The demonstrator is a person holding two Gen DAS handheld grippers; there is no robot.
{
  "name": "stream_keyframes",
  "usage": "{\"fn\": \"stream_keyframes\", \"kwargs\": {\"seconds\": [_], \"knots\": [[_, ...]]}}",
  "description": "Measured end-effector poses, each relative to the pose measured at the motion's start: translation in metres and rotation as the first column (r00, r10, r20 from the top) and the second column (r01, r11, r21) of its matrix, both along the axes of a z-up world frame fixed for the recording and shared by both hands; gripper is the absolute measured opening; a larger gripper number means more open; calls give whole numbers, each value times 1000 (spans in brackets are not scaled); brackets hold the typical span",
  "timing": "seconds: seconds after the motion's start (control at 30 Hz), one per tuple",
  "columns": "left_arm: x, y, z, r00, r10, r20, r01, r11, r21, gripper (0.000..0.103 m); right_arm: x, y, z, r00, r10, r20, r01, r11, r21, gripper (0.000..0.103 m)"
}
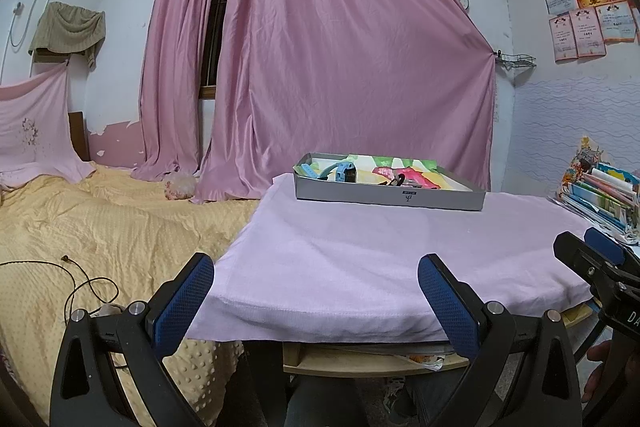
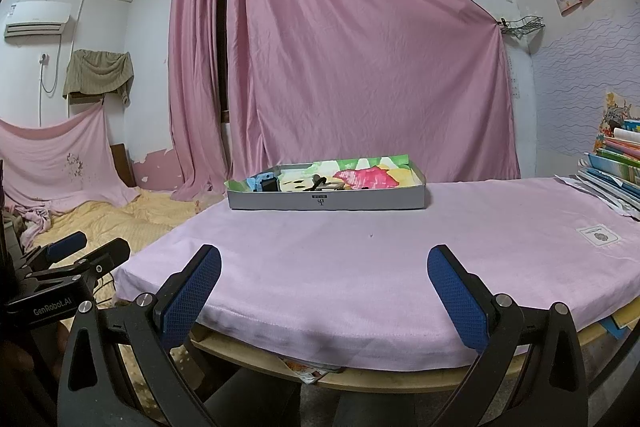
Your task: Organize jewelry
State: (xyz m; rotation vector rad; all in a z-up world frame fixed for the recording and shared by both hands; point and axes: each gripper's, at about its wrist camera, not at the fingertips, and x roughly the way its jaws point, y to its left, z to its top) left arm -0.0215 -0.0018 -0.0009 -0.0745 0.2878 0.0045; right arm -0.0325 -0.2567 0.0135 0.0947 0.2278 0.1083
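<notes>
Pink curtains (image 1: 320, 47) back a table under a pale lilac cloth (image 2: 360, 259). At its far side sits my shallow grey cardboard tray (image 2: 326, 202), jewelry and a blue watch (image 1: 340, 171) inside. Left gripper (image 1: 316, 281) and right gripper (image 2: 324, 269): both spread wide, empty, hovering at the near edge.

Behind the table with its pink cloth (image 2: 360, 267) hangs a big pink curtain (image 2: 340, 67), a yellow blanket (image 1: 80, 227) covers the bed left of the table, and a pile of books (image 2: 616, 167) sits on the table's right side.
</notes>
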Motion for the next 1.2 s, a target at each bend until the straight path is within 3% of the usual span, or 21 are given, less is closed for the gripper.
{"fn": "stream_keyframes", "kwargs": {"seconds": [1.2], "knots": [[0, 0, 0, 1000, -1, -1, 1, 1000, 0, 103, 0, 1, 2, 1000, 2, 0, -2, 1000, 2, 102]]}}
